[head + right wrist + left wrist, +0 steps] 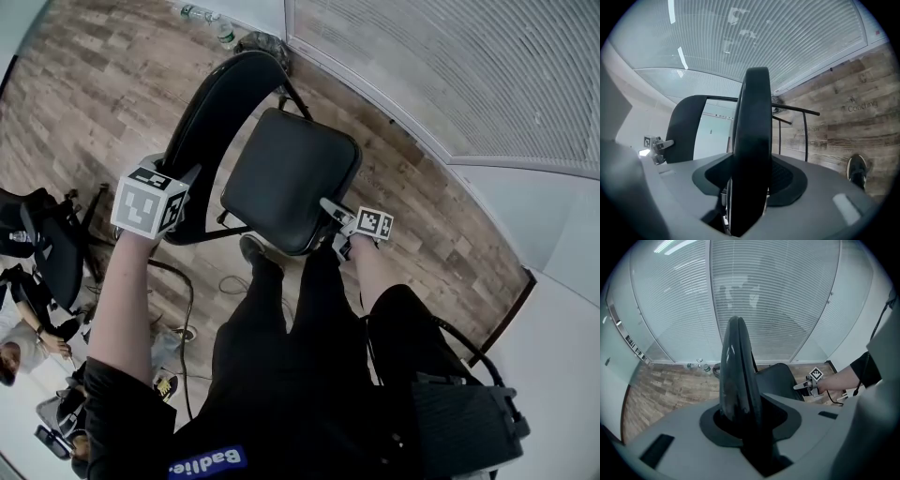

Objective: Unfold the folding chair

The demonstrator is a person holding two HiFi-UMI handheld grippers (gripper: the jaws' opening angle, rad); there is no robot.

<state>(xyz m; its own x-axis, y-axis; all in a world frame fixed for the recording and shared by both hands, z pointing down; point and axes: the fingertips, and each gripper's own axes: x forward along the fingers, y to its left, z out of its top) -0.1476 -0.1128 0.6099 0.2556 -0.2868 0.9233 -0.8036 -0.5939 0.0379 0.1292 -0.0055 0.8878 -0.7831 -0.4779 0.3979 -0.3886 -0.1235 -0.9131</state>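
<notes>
A black folding chair stands on the wood floor with its seat (291,178) partly lowered and its curved backrest (216,112) to the left. My left gripper (187,178) is shut on the backrest's top edge, which runs up between the jaws in the left gripper view (736,376). At the seat's near right edge my right gripper (330,211) is closed on the seat. That seat edge (752,140) fills the gap between the jaws in the right gripper view. The chair's metal legs (797,117) show behind it.
Two water bottles (223,36) lie by the blinds-covered glass wall (450,75). A black office chair (52,244) and a seated person (19,347) are at the left. A cable (187,309) loops over the floor. My shoe (253,248) is under the seat.
</notes>
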